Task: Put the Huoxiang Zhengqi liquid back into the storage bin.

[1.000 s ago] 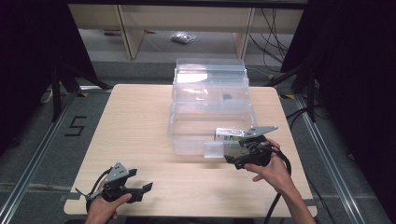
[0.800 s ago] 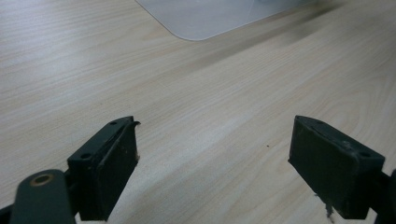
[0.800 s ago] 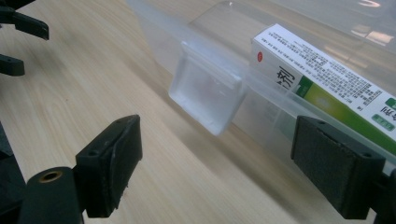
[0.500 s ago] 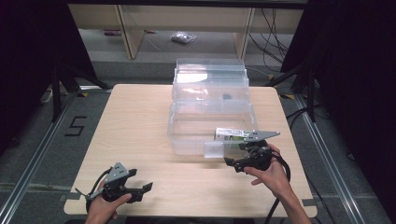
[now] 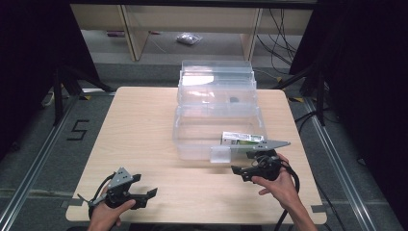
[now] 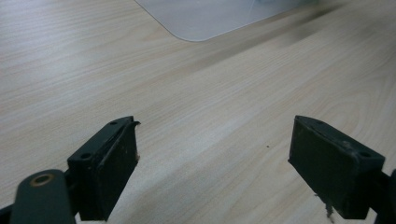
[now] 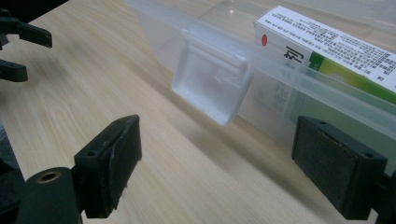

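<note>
While a clear plastic storage box [image 5: 219,130] with its lid swung up behind it stands on the light wooden table [image 5: 139,125], a white and green printed carton [image 5: 242,139] lies inside it against the near right wall. On the box's near wall hangs a translucent plastic latch flap [image 7: 210,81], tilted outward. Just beside that wall, at the table's near right, the right gripper [image 5: 245,171] sits in the person's right hand [image 5: 279,185], its jaws spread wide and holding nothing; in the right gripper view the latch lies ahead between them, untouched. Well apart, near the table's near left corner, the left gripper [image 5: 144,195] rests in the left hand [image 5: 108,214], its jaws likewise wide over bare wood.
</note>
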Demonstrator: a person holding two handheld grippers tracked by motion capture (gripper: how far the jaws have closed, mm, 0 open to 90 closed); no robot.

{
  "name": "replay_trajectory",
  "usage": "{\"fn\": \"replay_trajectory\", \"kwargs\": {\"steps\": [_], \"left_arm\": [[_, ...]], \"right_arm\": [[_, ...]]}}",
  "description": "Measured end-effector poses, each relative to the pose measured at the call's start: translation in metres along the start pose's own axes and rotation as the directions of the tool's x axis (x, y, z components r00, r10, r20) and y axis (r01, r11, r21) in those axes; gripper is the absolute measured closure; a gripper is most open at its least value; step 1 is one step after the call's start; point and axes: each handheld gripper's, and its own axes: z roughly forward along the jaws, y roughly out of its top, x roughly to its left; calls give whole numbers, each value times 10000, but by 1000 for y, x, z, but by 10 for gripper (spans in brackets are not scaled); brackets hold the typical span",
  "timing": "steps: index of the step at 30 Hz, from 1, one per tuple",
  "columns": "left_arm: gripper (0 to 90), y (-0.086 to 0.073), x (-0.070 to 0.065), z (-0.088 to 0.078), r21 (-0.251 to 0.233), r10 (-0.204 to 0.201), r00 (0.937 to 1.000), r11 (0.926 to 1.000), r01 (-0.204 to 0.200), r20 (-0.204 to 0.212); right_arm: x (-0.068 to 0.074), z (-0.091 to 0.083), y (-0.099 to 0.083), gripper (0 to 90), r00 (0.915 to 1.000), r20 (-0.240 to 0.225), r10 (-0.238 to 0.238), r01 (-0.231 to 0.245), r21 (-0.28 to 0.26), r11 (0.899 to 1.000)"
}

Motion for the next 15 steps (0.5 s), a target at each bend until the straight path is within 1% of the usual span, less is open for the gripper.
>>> {"fn": "replay_trajectory", "kwargs": {"steps": [1,2,3,4,5,6,7,8,11,12,13,14,15], "left_arm": [[148,0,0,0,3,3,10000,10000,-3,7],[148,0,0,0,12,-2,10000,10000,2,-9],[148,0,0,0,16,0,10000,10000,0,13],[148,0,0,0,-7,-11,10000,10000,11,19],[148,0,0,0,-1,-5,10000,10000,5,13],[148,0,0,0,0,-5,10000,10000,5,13],[148,0,0,0,17,-2,10000,10000,2,-7],[148,0,0,0,14,-9,10000,10000,9,-3],[148,0,0,0,27,-15,10000,10000,15,-44],[148,0,0,0,33,-7,10000,10000,8,-47],[148,0,0,0,34,-9,10000,10000,9,-49],[148,0,-1,0,25,-24,10000,10000,24,-50],[148,0,0,0,22,-13,10000,10000,14,-24]], "right_arm": [[2,-1,-1,169,9996,49,282,-282,78,9996],[1,0,-2,169,9999,43,126,-126,-96,9999],[3,0,-3,169,9992,74,393,-392,-153,9991],[0,0,-4,169,10000,-7,78,-78,-153,9999],[2,-1,-5,169,9997,87,248,-247,-75,9997],[1,-1,-6,168,9999,13,138,-138,-130,9998],[1,0,-8,167,9998,42,197,-197,-138,9997],[1,-1,-8,166,9999,25,153,-153,-72,9999],[2,0,-12,166,9997,-100,218,-219,-72,9997],[3,0,-13,166,9992,-129,375,-376,-35,9993],[2,1,-14,167,9995,-178,254,-256,-89,9996],[3,0,-15,166,9995,-56,319,-319,21,9995],[2,0,-16,167,9998,-37,189,-189,-78,9998]]}}
